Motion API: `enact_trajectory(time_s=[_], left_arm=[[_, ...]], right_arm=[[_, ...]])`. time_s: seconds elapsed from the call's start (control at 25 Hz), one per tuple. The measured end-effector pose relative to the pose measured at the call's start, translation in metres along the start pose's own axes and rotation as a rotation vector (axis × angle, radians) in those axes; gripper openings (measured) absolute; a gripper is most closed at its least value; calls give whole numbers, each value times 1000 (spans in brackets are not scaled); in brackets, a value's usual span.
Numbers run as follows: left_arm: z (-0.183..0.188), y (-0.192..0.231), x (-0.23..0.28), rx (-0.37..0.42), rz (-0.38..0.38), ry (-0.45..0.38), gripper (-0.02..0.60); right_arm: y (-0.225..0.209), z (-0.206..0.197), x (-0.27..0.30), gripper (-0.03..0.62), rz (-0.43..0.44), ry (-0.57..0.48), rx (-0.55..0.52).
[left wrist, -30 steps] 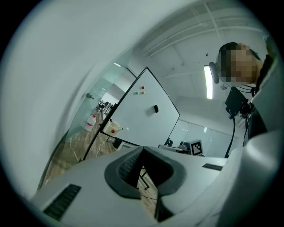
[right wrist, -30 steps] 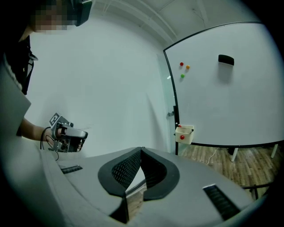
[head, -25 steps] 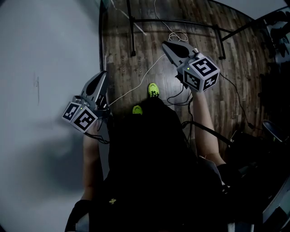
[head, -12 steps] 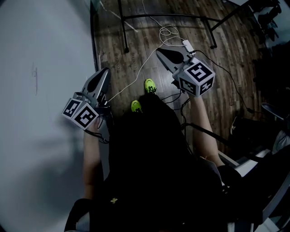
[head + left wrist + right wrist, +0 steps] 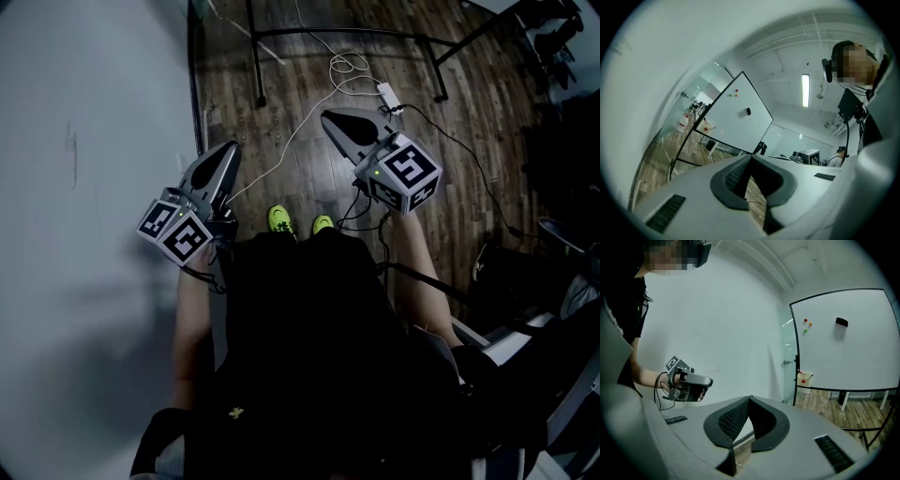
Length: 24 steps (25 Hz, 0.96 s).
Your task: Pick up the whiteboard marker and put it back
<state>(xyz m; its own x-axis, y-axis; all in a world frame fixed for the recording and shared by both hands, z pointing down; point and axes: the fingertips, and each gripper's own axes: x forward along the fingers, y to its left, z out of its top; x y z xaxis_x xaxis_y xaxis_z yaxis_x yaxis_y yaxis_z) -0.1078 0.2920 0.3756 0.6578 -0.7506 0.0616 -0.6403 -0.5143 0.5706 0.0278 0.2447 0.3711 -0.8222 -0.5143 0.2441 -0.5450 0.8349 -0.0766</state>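
A white wall (image 5: 84, 187) is seen along the left of the head view, and a dark wooden floor (image 5: 309, 94) is seen beneath the person. A whiteboard (image 5: 853, 352) on a black-framed stand is shown across the room in both gripper views. The left hand-held gripper (image 5: 231, 148) is held close to the wall and the right hand-held gripper (image 5: 330, 116) over the floor, the two well apart. Both pairs of jaws are closed tip to tip, with nothing gripped between them. A white cable (image 5: 349, 67) is coiled on the floor. A small pale box (image 5: 804, 378) is seen at the board's lower left corner. A black block (image 5: 841, 322), a red magnet (image 5: 805, 320) and an orange magnet (image 5: 810, 324) are stuck to the board. The whiteboard marker cannot be made out in any view.
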Motion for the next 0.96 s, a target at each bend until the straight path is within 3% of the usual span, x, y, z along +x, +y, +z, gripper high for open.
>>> enact_trajectory(time_s=[0.28,0.96], left_arm=[[-11,-15,15,-12,-2,3,32],[-19,-19,42,-26,-50,27,32]], right_arm=[[14,-5,-2,-2,73,-6,3],[12,-9,6,-2,73,8,14]])
